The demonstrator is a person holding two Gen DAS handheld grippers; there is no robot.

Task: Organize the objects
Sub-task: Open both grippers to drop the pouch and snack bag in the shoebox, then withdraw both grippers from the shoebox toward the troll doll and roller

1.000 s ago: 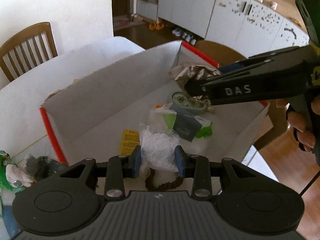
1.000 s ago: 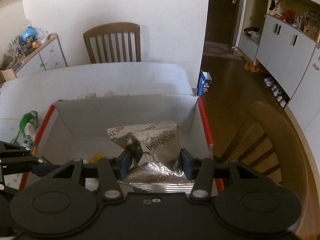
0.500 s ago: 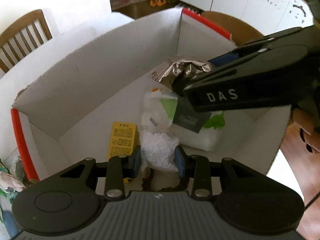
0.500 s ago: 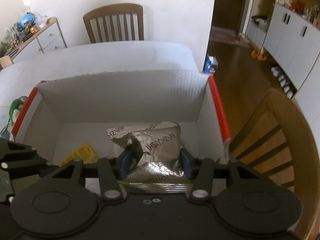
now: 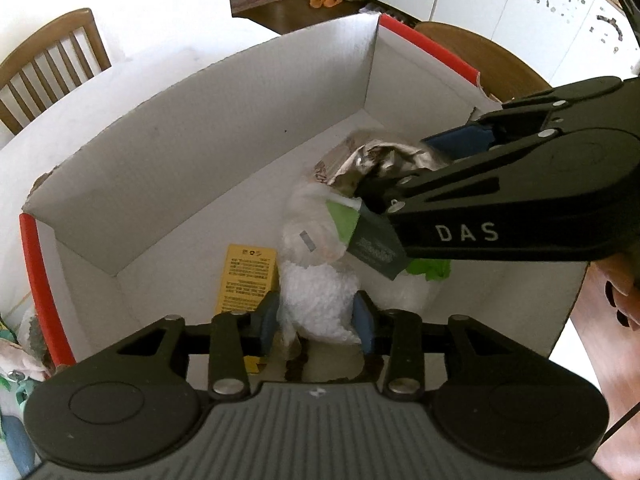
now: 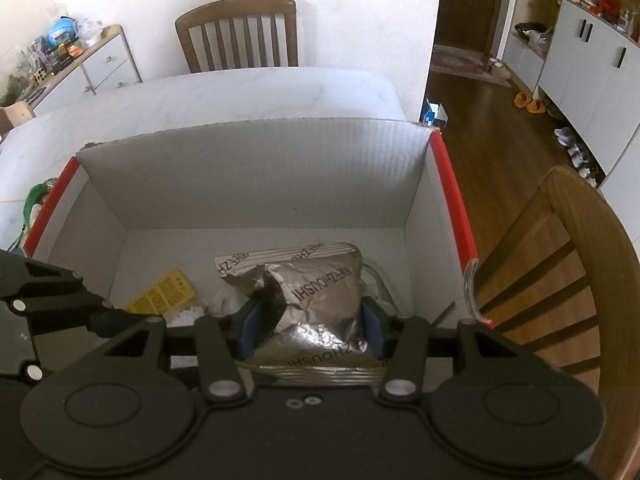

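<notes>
A white cardboard box (image 6: 256, 184) with red edges is seen on a white table (image 6: 224, 92), and both grippers are reached down into it. The left gripper (image 5: 316, 322) is placed around a clear bag of white bits (image 5: 316, 296) near the box's near wall; its blue pads (image 5: 267, 320) are being moved apart, and the bag is seen between them, though it cannot be told whether the pads are touching it. The right gripper (image 6: 310, 322) is clamped on a crinkly silver foil packet (image 6: 316, 292) — the pads are pressed against both of its sides. The packet is held low in the box, toward the right red edge. A yellow printed card (image 5: 246, 276) is laid flat on the box floor, just beside the bag of white bits on the left. A bigger clear bag with a green and grey label (image 5: 360, 236) is seen in the middle of the box floor, partly under the foil packet. A wooden chair (image 6: 240, 36) is set at the far edge of the table — another one (image 6: 560, 264) is near the box's right side.
</notes>
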